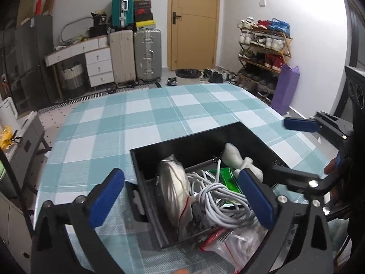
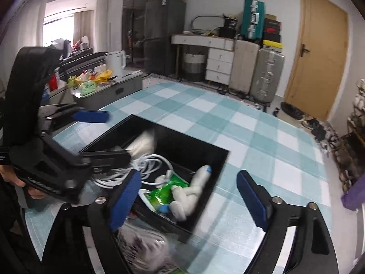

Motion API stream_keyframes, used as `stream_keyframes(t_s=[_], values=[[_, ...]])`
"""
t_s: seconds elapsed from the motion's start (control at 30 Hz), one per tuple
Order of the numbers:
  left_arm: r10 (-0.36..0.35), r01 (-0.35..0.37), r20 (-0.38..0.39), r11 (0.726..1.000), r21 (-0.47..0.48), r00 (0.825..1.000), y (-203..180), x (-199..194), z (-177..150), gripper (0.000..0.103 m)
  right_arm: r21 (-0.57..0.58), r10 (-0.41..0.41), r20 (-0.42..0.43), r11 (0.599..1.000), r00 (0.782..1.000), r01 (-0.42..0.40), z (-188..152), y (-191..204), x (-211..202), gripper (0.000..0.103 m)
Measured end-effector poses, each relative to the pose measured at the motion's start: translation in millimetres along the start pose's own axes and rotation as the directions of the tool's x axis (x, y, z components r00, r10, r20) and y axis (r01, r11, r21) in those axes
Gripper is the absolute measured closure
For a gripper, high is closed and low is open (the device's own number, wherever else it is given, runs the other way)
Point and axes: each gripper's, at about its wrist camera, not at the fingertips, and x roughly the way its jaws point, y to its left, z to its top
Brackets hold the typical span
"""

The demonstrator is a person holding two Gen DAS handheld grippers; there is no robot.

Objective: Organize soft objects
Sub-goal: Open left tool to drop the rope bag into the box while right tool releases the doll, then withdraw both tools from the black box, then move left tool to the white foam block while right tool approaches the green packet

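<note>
Both the left gripper [image 1: 182, 198] and right gripper [image 2: 189, 199] hang spread and empty over the black box [image 1: 146, 182] on the checked tablecloth [image 1: 136, 118], where the plush toy [image 2: 189, 194] lies atop a green packet [image 2: 166, 191] beside the white cable [image 1: 219, 196], whose loose loops could snag a descending finger.

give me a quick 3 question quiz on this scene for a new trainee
1. True or false: the white plush toy lies inside the black box.
2. Multiple choice: what sits coiled in the box beside the green packet? A) a white cable B) a red scarf C) a blue rope
3. Short answer: is either the left claw or the right claw closed on anything?

Key
1. True.
2. A, the white cable.
3. No; both claws stand wide open over the box on the checked tablecloth, nothing pressed between their pads.
</note>
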Motion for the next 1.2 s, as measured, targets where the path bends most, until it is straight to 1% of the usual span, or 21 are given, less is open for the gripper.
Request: stream_keyframes(t_s=[0.07, 0.27, 0.43, 0.5, 0.6, 0.7, 0.83, 0.97, 1.13, 1.2], values=[[0.007, -0.007, 0.006, 1.0, -0.008, 1.0, 1, -7, -2, 0.0, 0.024, -0.016, 0.012, 1.0, 1.0, 0.016, -3, -5, -9, 0.001], [-0.002, 0.002, 0.019, 1.0, -0.024, 1.0, 1, -25, -11, 0.0, 0.104, -0.02, -0.001, 0.994, 1.0, 0.02, -20, -16, -27, 0.001], [0.006, -0.006, 0.009, 1.0, 0.001, 1.0, -5, -32, -23, 0.0, 0.156, -0.021, -0.021, 0.987, 1.0, 0.024, -40, -18, -38, 0.001], [0.008, -0.008, 0.005, 1.0, 0.005, 1.0, -7, -34, -28, 0.0, 0.154, -0.027, -0.027, 0.988, 0.999, 0.031, -45, -16, -40, 0.001], [-0.005, 0.005, -0.005, 1.0, 0.005, 1.0, -11, -34, -35, 0.0, 0.137, -0.011, -0.037, 0.99, 0.999, 0.015, -53, -12, -44, 0.001], [0.0, 0.0, -0.009, 1.0, 0.028, 1.0, -19, -34, -40, 0.0, 0.11, -0.01, -0.05, 0.994, 0.999, 0.016, -60, -5, -45, 0.001], [0.0, 0.001, -0.017, 0.999, 0.05, 1.0, -27, -36, -45, 0.0, 0.115, -0.002, -0.064, 0.993, 0.998, 0.009, -68, -2, -45, 0.001], [-0.01, 0.013, -0.066, 0.999, 0.05, 0.998, -31, -37, -52, 0.0, 0.081, -0.001, -0.092, 0.997, 0.996, 0.009, -73, 0, -45, 0.001], [-0.022, 0.028, -0.07, 0.997, 0.075, 0.997, -42, -45, -62, 0.0, 0.047, 0.007, -0.145, 0.999, 0.989, 0.0, -83, 1, -41, 0.001], [-0.027, 0.033, -0.075, 0.996, 0.08, 0.997, -44, -47, -66, 0.0, 0.038, 0.007, -0.153, 0.999, 0.988, -0.002, -85, 2, -41, 0.001]])
